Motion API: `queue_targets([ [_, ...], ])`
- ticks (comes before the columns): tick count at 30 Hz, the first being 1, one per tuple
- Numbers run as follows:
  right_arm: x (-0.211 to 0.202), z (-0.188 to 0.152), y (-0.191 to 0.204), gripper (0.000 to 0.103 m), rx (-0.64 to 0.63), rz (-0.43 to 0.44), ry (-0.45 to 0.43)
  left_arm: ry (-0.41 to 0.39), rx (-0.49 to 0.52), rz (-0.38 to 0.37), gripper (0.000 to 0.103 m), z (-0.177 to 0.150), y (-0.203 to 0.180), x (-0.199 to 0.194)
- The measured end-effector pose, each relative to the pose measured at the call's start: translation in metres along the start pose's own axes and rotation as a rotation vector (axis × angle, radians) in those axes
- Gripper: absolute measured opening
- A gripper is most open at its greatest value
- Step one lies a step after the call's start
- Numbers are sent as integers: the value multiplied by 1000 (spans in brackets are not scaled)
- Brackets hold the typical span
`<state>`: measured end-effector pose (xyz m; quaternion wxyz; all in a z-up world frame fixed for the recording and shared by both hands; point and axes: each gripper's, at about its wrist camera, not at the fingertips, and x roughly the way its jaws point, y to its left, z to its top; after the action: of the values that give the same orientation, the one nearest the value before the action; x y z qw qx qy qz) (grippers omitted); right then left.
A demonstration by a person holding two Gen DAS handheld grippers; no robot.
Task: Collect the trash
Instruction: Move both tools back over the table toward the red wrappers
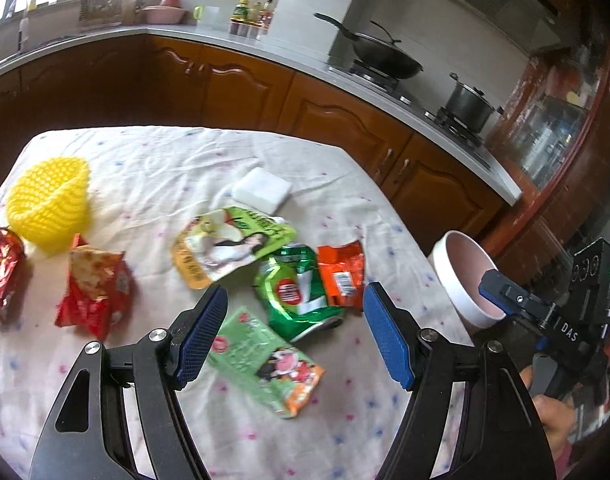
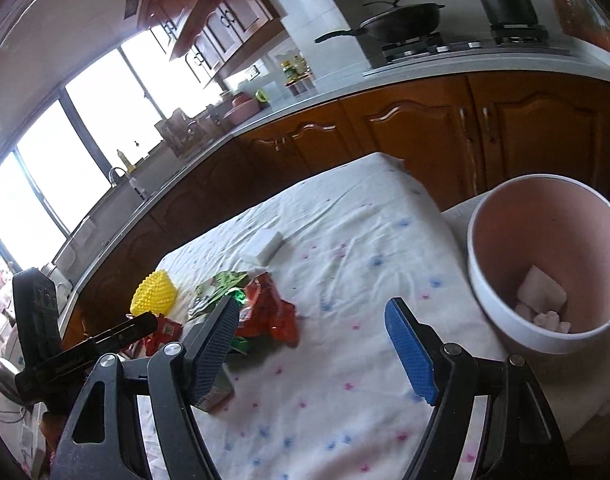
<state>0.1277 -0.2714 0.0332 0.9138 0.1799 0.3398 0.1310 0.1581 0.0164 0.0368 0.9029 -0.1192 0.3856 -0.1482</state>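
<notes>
Trash lies on the cloth-covered table: a crushed green can, an orange wrapper, a light green packet, a green-yellow pouch, two red snack bags, a yellow foam net and a white sponge. My left gripper is open and empty, above the can and light green packet. My right gripper is open and empty over bare cloth, left of the pink bin, which holds white scraps. The orange wrapper lies beyond the right gripper's left finger.
The bin stands off the table's right edge. Wooden cabinets and a counter run behind the table, with a wok and a pot on the stove. The right gripper's body shows at the left wrist view's right edge.
</notes>
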Motion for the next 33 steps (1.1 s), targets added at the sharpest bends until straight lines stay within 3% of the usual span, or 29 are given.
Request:
queue_targets([
  [15, 51, 2, 32, 76, -46, 53, 85, -61, -70, 166, 72, 0, 66, -28],
  [22, 85, 3, 42, 62, -60, 70, 145, -39, -108, 228, 72, -4, 100, -18],
  [28, 110, 2, 43, 59, -57, 66, 194, -5, -126, 251, 72, -6, 116, -1],
  [30, 116, 2, 42, 53, -58, 65, 205, 8, -127, 251, 72, -7, 118, 6],
  [33, 124, -1, 42, 34, -55, 73, 234, 32, -139, 244, 67, -9, 122, 16],
])
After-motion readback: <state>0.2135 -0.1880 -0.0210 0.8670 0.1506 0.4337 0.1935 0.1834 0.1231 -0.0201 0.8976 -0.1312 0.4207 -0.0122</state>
